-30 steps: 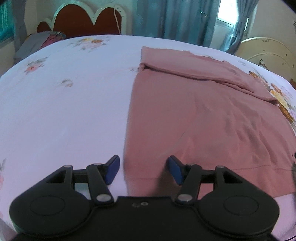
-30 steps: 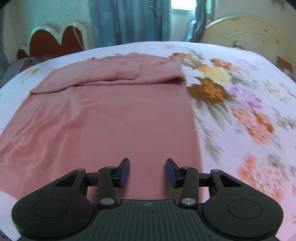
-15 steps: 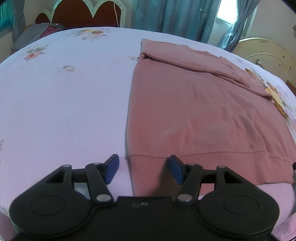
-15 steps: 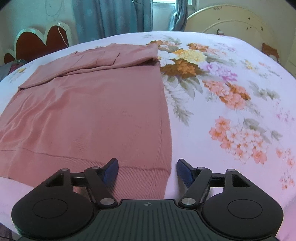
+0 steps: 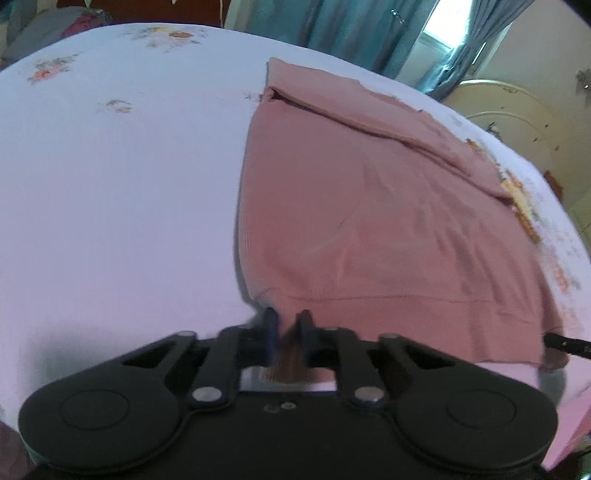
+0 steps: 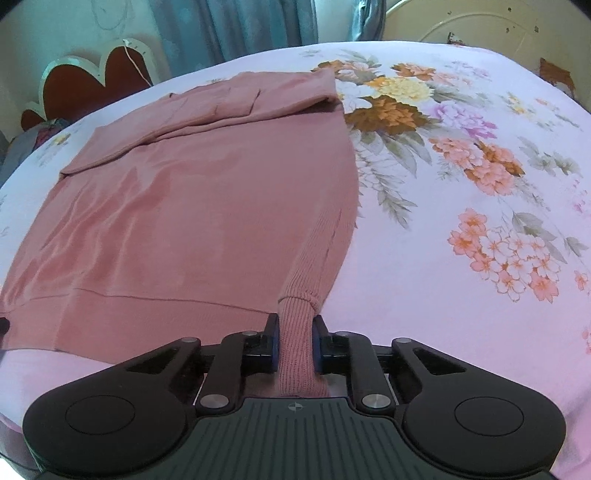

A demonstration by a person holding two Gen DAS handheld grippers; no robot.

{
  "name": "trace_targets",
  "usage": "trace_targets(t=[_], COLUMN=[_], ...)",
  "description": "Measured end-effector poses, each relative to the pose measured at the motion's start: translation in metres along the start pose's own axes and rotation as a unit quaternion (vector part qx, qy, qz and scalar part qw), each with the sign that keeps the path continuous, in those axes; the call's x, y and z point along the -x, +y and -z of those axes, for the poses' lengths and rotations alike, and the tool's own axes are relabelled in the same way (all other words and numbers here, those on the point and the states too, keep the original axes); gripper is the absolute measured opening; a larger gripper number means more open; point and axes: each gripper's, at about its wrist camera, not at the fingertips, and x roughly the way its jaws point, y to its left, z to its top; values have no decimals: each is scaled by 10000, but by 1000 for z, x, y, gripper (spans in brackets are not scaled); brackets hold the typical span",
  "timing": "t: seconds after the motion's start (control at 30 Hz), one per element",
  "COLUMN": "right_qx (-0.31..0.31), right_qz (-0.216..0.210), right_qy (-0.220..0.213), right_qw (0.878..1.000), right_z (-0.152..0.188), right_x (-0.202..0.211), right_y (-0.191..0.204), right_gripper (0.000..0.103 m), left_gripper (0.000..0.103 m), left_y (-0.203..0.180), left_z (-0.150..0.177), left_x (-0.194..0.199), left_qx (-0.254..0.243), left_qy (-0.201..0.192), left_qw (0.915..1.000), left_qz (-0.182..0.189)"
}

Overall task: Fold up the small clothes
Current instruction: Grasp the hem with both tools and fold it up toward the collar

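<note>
A pink knit sweater [image 5: 369, 206] lies flat on the bed, its sleeves folded across the far end; it also shows in the right wrist view [image 6: 207, 206]. My left gripper [image 5: 286, 325] is shut on the sweater's near left hem corner. My right gripper [image 6: 295, 328] is shut on the ribbed near right hem corner, which bunches up between the fingers and lifts off the bed. The tip of the right gripper shows at the right edge of the left wrist view [image 5: 569, 341].
The bed has a pale pink sheet [image 5: 110, 184] with a large flower print [image 6: 480, 177] on the right side. A heart-shaped headboard [image 6: 88, 88], blue curtains [image 6: 236, 29] and a cream footboard [image 6: 480, 26] stand around it.
Both grippers were open over the sweater's near hem. They have closed on the two hem corners, and the right corner is raised.
</note>
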Motion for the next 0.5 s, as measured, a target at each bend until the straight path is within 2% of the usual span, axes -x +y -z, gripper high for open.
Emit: trace_targets(t=[0.27, 0.5], right_qx=[-561, -632], right_qz=[-572, -859], right_qy=[-492, -994], right_qw=[9956, 9893], right_z=[-38, -97], right_x=[26, 25], right_y=[-6, -2], right_gripper=[15, 15], left_gripper=[6, 6], left_y=[-10, -34], left_z=[-46, -104], left_x=[17, 7], left_qx=[-11, -135], left_qy=[-615, -1230], left_qw=[9962, 9890], left_qz=[614, 808])
